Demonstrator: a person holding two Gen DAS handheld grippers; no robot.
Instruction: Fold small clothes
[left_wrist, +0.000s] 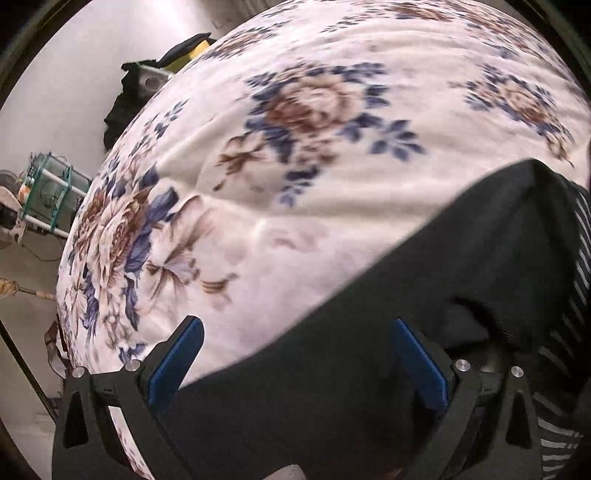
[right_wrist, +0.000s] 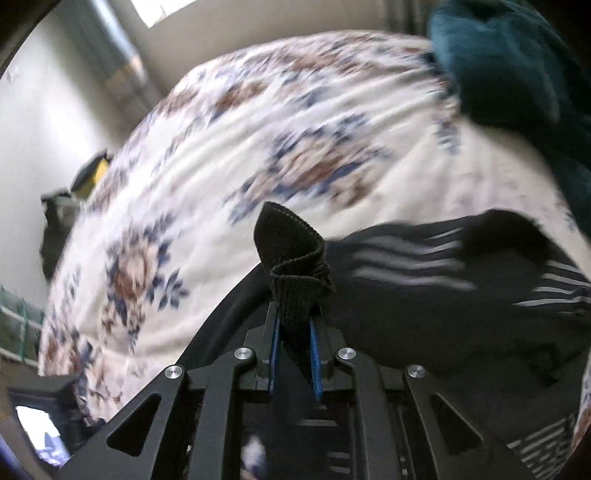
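A dark garment (left_wrist: 461, 266) with grey stripes along its right side lies on a floral blanket (left_wrist: 295, 184). My left gripper (left_wrist: 295, 332) is open, its blue pads wide apart, with the dark cloth spread between and under the fingers. In the right wrist view my right gripper (right_wrist: 293, 332) is shut on a ribbed black edge (right_wrist: 291, 266) of the garment, which sticks up between the pads. The striped part of the garment (right_wrist: 424, 258) trails to the right, blurred by motion.
A teal cloth heap (right_wrist: 517, 74) lies at the blanket's far right. Off the bed's left edge are a dark pile with a yellow item (left_wrist: 184, 51), a green wire rack (left_wrist: 48, 192) and bare floor. The blanket (right_wrist: 295, 129) stretches ahead.
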